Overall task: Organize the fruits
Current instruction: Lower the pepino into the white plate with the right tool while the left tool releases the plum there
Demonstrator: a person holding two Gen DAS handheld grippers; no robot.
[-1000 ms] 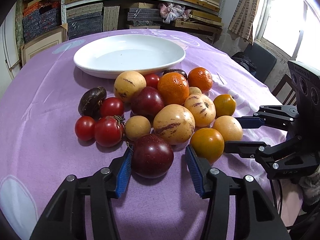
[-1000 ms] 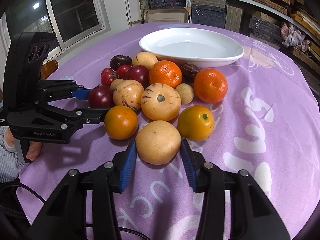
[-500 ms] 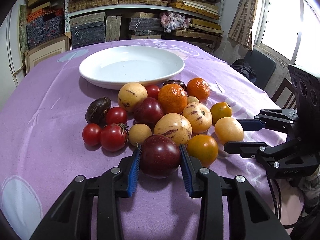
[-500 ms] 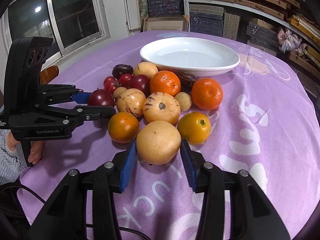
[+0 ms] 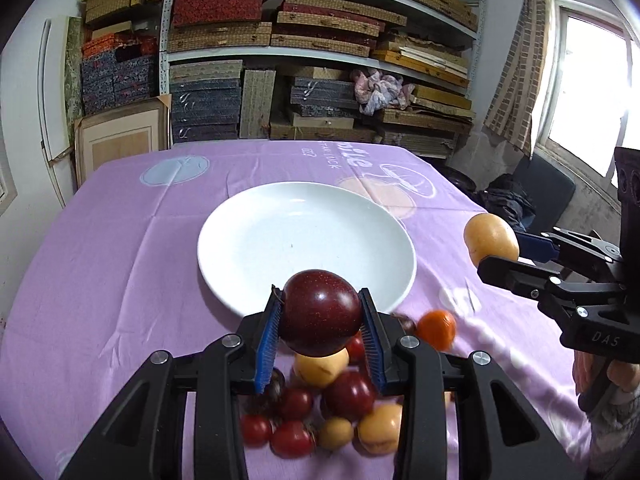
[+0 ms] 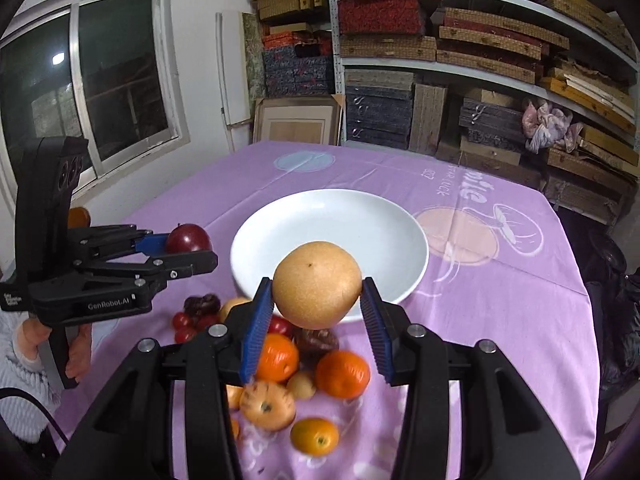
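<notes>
— While both fruits hang clear of the surface, which one sits closer to the white plate?

— By my reading the left gripper; its fingers pinch the dark red plum from both sides, and the plate's near rim lies just ahead of and below the fingertips; the plum is round, so no long axis matters.

— And the right gripper?

— Its fingers clamp the tan round pear; in its own view the plate also lies straight ahead and below; seen from the left wrist, though, that pear hangs off to the plate's right, apart from the rim.

— So what does the coming move turn on?

— Forward and down for each; the heap of remaining fruit lies beneath the fingers, behind the plate's near edge; I judge the left can lower first, and the right must swing inward.
</notes>
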